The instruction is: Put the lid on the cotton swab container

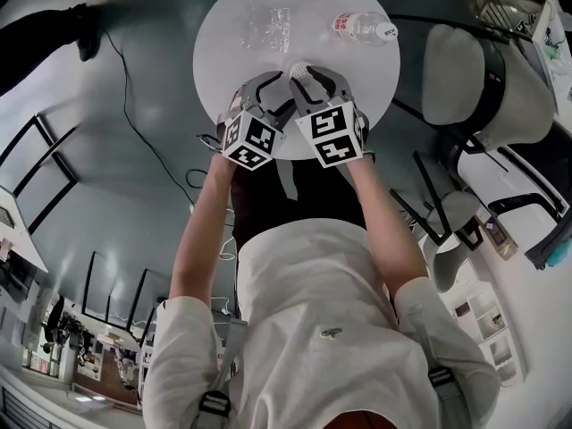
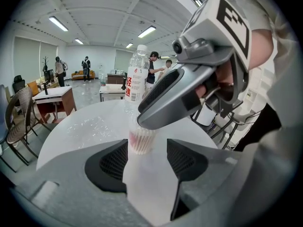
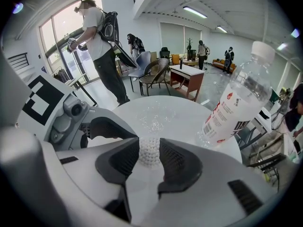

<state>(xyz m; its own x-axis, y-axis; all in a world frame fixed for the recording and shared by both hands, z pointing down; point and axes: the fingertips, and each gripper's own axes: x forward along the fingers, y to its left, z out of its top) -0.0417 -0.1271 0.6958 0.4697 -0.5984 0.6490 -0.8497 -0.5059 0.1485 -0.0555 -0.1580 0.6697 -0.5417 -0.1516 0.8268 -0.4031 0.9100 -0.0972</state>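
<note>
On the round white table (image 1: 223,56), a crinkled clear plastic piece (image 1: 268,25) lies at the far left. The left gripper (image 2: 147,150) has its jaws apart around the round clear cotton swab container (image 2: 142,140), with a gap showing at one side. The right gripper (image 3: 149,148) has its jaws wide and pressed on the container's top. A clear plastic water bottle (image 1: 362,27) stands further right.
</note>
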